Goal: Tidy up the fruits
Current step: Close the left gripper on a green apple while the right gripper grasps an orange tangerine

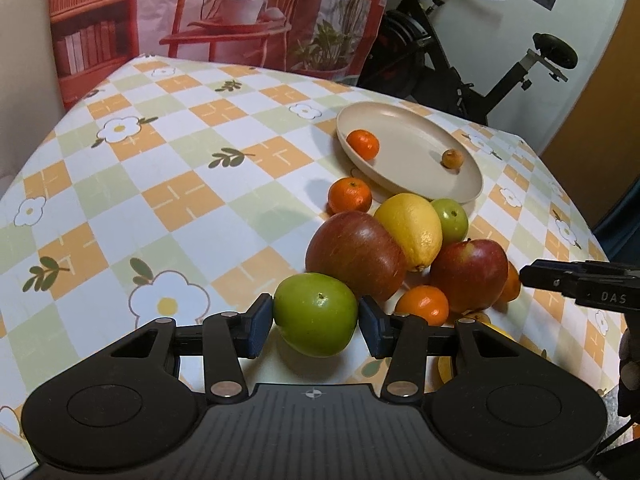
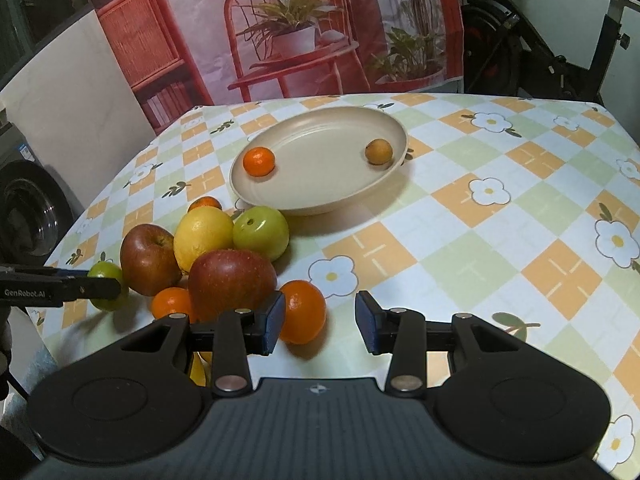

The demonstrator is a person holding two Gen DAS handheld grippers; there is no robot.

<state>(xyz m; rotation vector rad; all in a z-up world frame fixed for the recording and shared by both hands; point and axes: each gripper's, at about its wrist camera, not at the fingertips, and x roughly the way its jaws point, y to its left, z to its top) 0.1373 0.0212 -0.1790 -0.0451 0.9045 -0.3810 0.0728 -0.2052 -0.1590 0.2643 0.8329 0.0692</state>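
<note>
My left gripper (image 1: 316, 322) is shut on a green apple (image 1: 316, 314); it also shows in the right wrist view (image 2: 105, 286). My right gripper (image 2: 320, 322) is open, with an orange (image 2: 302, 312) touching its left finger and a gap on the right. A beige plate (image 2: 320, 196) holds a small orange (image 2: 259, 161) and a small brownish fruit (image 2: 378, 152). Beside the plate lies a pile: two red apples (image 1: 356, 256) (image 1: 468, 274), a lemon (image 1: 410, 230), a second green apple (image 1: 450, 220) and oranges (image 1: 350, 196) (image 1: 422, 306).
The table carries a checked flower-print cloth (image 2: 500, 240). A printed backdrop (image 2: 300, 28) hangs behind the far edge. An exercise bike (image 1: 460, 60) stands at the back right. Something yellow (image 2: 198, 368) lies partly hidden under my right gripper.
</note>
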